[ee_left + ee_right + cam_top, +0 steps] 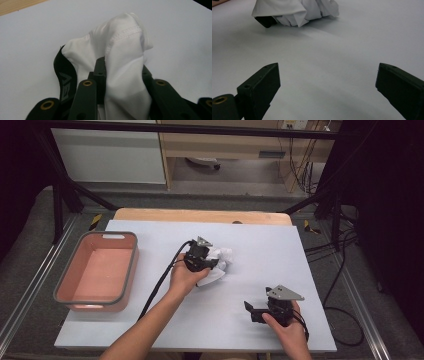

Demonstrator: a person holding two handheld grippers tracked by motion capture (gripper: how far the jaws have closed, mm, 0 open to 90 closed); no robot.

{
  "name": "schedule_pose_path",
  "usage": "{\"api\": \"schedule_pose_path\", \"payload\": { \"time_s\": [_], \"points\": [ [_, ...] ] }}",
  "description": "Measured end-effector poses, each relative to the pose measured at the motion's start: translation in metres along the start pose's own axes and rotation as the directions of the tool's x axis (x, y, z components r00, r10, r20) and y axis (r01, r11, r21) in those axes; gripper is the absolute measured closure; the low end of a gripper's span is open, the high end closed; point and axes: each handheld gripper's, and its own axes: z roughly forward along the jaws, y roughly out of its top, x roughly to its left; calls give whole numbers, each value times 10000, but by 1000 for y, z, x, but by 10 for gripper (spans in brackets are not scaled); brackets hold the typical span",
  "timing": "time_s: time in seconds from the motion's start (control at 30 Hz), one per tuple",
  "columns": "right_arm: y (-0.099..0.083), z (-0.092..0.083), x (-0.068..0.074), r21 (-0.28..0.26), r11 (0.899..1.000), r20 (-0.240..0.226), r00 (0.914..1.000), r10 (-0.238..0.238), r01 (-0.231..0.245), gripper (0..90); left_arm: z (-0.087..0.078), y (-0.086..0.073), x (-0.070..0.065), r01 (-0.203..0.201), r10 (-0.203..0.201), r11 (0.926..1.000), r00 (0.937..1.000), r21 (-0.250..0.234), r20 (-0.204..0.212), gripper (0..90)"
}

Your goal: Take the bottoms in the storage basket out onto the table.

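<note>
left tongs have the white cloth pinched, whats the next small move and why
Probably lift the left tongs a little, straight up, then carry the white cloth left toward the pink bin. The jaws look closed on a fold of cloth in the left gripper view, while most of it lies bunched on the white table. The right tongs sit open and apart, near the table's front edge.

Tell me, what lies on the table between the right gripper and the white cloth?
Nothing: in the right gripper view, bare white table stretches from the open right gripper to the white cloth.
</note>
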Motion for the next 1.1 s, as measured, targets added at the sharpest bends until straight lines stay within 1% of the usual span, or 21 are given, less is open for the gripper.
{"api": "schedule_pose_path", "payload": {
  "time_s": [0.03, 0.1, 0.13, 0.17, 0.33, 0.4, 0.5, 0.53, 0.57, 0.6, 0.67, 0.73, 0.8, 0.83, 0.87, 0.93, 1.0, 1.03, 1.1],
  "points": [
    [0, 0, 0, 17, 10000, 3, 10000, 14, -14, 60, 1, -2, -3, -55, 54, 10000, 10000, 53, 45, 691],
    [0, 1, 0, 16, 10000, 12, 10000, -5, 5, 60, 1, -3, -4, -112, 111, 9999, 9999, 100, 71, 692],
    [0, 1, 0, 30, 10000, 4, 10000, -4, 4, 60, 3, -5, -8, -171, 166, 9997, 9996, 199, 246, 692],
    [0, 1, 0, 22, 10000, -1, 10000, 10, -10, 59, 3, -7, -9, -230, 225, 9995, 9994, 207, 253, 692],
    [0, 1, 0, 40, 10000, -6, 10000, -8, 8, 60, 3, -10, -13, -249, 244, 9995, 9993, 171, 284, 687],
    [0, 1, 0, 37, 10000, 9, 10000, -2, 1, 60, 3, -13, -15, -194, 188, 9997, 9993, 168, 338, 671],
    [0, 0, -1, -8, 10000, 33, 10000, 23, -23, 60, 2, -13, -17, -148, 147, 9999, 9993, 22, 332, 587],
    [0, 0, -1, -8, 10000, 33, 10000, 23, -23, 60, 2, -13, -17, -148, 147, 9999, 9993, 22, 332, 545],
    [0, -1, 0, -21, 10000, 31, 10000, 72, -72, 60, 0, -12, -18, -110, 113, 9999, 9996, -121, 265, 545],
    [0, -1, -1, -37, 10000, 62, 9999, 80, -80, 60, -2, -11, -18, -140, 145, 9996, 9996, -225, 252, 473],
    [0, -1, -1, -45, 10000, 66, 9999, 83, -82, 60, -6, -8, -18, -139, 153, 9985, 9996, -530, 256, 420],
    [0, -1, -1, -39, 10000, 64, 9999, 77, -77, 60, -7, -8, -18, -114, 133, 9981, 9995, -609, 300, 355],
    [0, -1, -1, -27, 9999, 50, 9999, 104, -104, 60, -9, -7, -18, -80, 106, 9975, 9993, -695, 368, 312],
    [0, 0, -1, -1, 10000, 46, 10000, 68, -68, 60, -9, -7, -18, -108, 140, 9966, 9991, -817, 390, 291],
    [0, 0, -1, -1, 10000, 46, 10000, 68, -68, 60, -9, -7, -18, -108, 140, 9966, 9991, -817, 390, 278],
    [0, 0, -1, -12, 10000, 55, 10000, 44, -44, 60, -10, -6, -18, -69, 97, 9962, 9994, -864, 319, 220],
    [0, 0, 0, -22, 10000, 56, 10000, 35, -35, 60, -10, -5, -18, -53, 79, 9956, 9996, -934, 275, 190],
    [0, -1, -1, -7, 10000, 40, 10000, 24, -24, 60, -10, -5, -18, 16, 17, 9951, 9994, -988, 332, 169],
    [0, -1, -1, -7, 10000, 41, 10000, 43, -42, 60, -11, -4, -18, -4, 35, 9949, 9995, -1008, 304, 148]
  ]
}}
